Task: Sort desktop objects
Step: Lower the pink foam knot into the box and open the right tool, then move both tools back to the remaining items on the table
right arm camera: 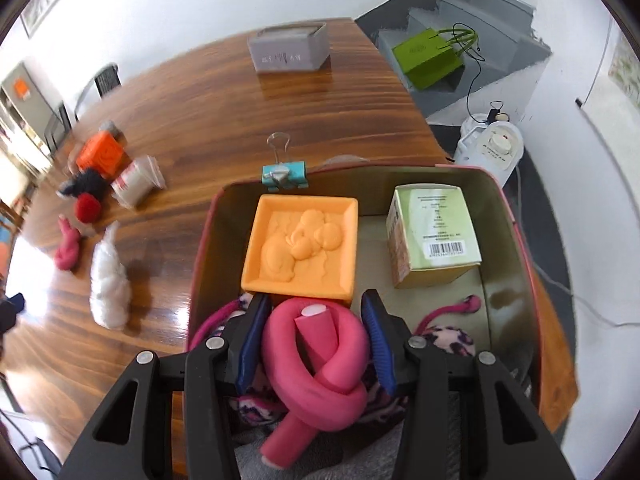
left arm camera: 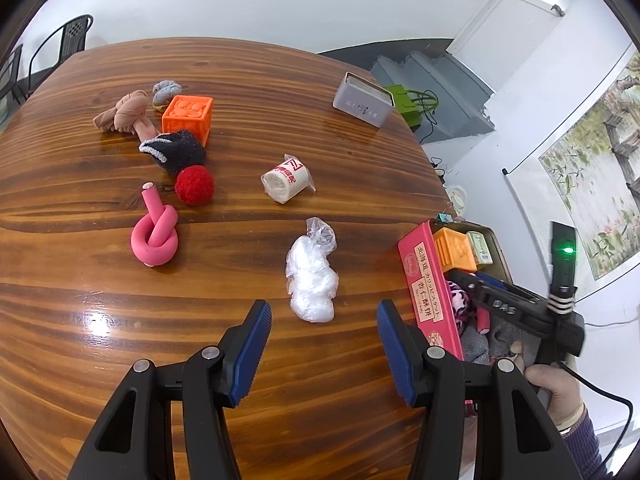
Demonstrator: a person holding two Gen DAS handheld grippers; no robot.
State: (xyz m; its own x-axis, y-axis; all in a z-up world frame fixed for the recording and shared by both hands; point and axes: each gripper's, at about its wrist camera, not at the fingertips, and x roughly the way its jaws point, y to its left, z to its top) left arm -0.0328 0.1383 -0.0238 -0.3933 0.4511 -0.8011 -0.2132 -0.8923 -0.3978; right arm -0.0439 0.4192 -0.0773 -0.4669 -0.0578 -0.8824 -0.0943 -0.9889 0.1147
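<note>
My left gripper (left arm camera: 324, 320) is open and empty, just in front of a white crumpled plastic bag (left arm camera: 312, 276) on the wooden table (left arm camera: 240, 80). Beyond lie a wrapped paper roll (left arm camera: 286, 180), a red pompom (left arm camera: 195, 185), a knotted pink foam tube (left arm camera: 156, 236), a dark sock (left arm camera: 176, 150), an orange cube (left arm camera: 188, 116) and a tan knotted cloth (left arm camera: 126, 114). My right gripper (right arm camera: 314, 320) is shut on a second knotted pink foam tube (right arm camera: 320, 356) over the pink box (right arm camera: 516, 240), which holds an orange block (right arm camera: 300, 248), a green carton (right arm camera: 432, 236) and patterned cloth.
A grey tin (left arm camera: 362, 100) stands at the table's far right. A blue binder clip (right arm camera: 284, 174) lies beside the box's far wall. The table edge runs along the right, with stairs, a green bag (right arm camera: 428, 58) and a white appliance (right arm camera: 490, 146) beyond it.
</note>
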